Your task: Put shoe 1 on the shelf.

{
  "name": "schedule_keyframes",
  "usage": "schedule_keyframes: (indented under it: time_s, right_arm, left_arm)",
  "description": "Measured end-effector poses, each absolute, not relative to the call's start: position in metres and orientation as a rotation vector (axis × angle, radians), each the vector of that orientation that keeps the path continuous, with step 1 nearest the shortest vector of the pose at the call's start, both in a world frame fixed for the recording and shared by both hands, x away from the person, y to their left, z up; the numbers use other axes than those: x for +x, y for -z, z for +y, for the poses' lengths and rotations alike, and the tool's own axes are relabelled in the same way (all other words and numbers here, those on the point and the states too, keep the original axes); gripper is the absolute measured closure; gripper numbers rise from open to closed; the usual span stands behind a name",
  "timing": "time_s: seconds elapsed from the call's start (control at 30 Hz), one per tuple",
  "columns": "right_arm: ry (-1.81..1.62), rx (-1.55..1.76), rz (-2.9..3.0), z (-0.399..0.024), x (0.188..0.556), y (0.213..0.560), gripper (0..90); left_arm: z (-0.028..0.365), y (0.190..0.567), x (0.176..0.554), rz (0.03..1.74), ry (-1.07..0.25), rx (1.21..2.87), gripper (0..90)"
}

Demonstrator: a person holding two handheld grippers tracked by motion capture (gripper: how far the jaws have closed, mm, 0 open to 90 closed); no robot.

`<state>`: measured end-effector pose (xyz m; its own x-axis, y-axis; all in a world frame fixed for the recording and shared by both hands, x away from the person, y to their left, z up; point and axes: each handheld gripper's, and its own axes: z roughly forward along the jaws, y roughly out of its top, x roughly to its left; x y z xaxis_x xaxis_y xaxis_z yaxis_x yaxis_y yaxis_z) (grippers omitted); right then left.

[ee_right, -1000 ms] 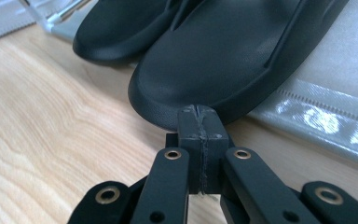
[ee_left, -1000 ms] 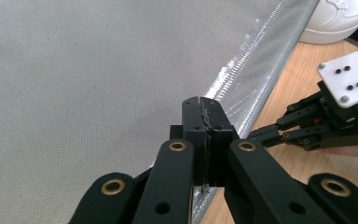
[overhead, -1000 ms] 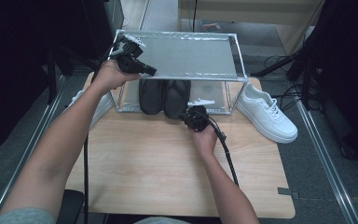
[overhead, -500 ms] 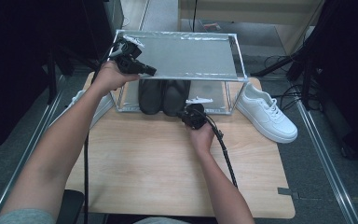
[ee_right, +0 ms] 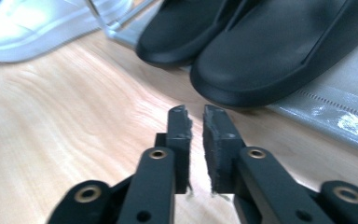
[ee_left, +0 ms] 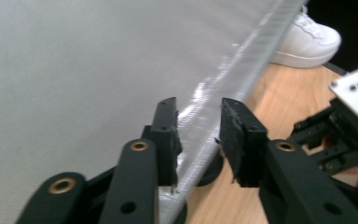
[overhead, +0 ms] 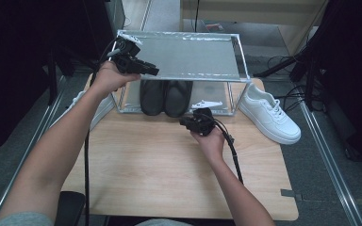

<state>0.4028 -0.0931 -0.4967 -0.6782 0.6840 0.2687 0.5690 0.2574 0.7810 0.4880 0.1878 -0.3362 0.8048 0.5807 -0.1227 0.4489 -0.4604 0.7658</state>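
Note:
A metal shoe rack with a mesh top shelf stands at the back of the wooden table. Two black slippers lie on its lower shelf. My left gripper is at the top shelf's front left; its jaws have just been opening, and the shelf's front rail runs between them untouched. My right gripper hovers low in front of the slippers. Its jaws have just been opening to a narrow gap with nothing in it.
One white sneaker sits on the table right of the rack. Another white sneaker lies left of it, partly behind my left forearm. Dark floor and cables surround the table.
My right gripper has shifted slightly in front of the rack. The left hand has stayed at the top shelf.

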Motion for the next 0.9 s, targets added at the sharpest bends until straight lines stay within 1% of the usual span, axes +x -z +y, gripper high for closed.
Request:
schedule_keyframes:
  time_s: [0.13,0.23,0.3,0.4,0.67,0.77,0.9]
  right_arm:
    - [-1.431,1.172,2.396,-0.105,0.394,0.487,72.0]
    - [-1.479,1.15,2.376,-0.117,0.385,0.479,68.0]
    - [-1.459,1.152,2.369,-0.123,0.38,0.476,63.1]
    - [-1.44,1.141,2.369,-0.134,0.371,0.473,62.7]
    - [-1.426,1.12,2.356,-0.159,0.354,0.471,57.1]
    - [-1.418,1.106,2.353,-0.168,0.349,0.473,57.1]
    - [-1.431,1.117,2.353,-0.181,0.342,0.479,57.6]
  left_arm:
    - [0.188,0.33,0.471,0.729,-0.19,2.135,62.4]
    - [0.192,0.33,0.46,0.752,-0.199,2.123,56.2]
    - [0.195,0.333,0.451,0.772,-0.205,2.118,54.6]
    - [0.199,0.34,0.441,0.784,-0.198,2.125,52.8]
    - [0.208,0.362,0.406,0.804,-0.214,2.101,49.4]
    - [0.212,0.372,0.398,0.83,-0.205,2.092,48.2]
    - [0.22,0.388,0.388,0.884,-0.193,2.051,48.8]
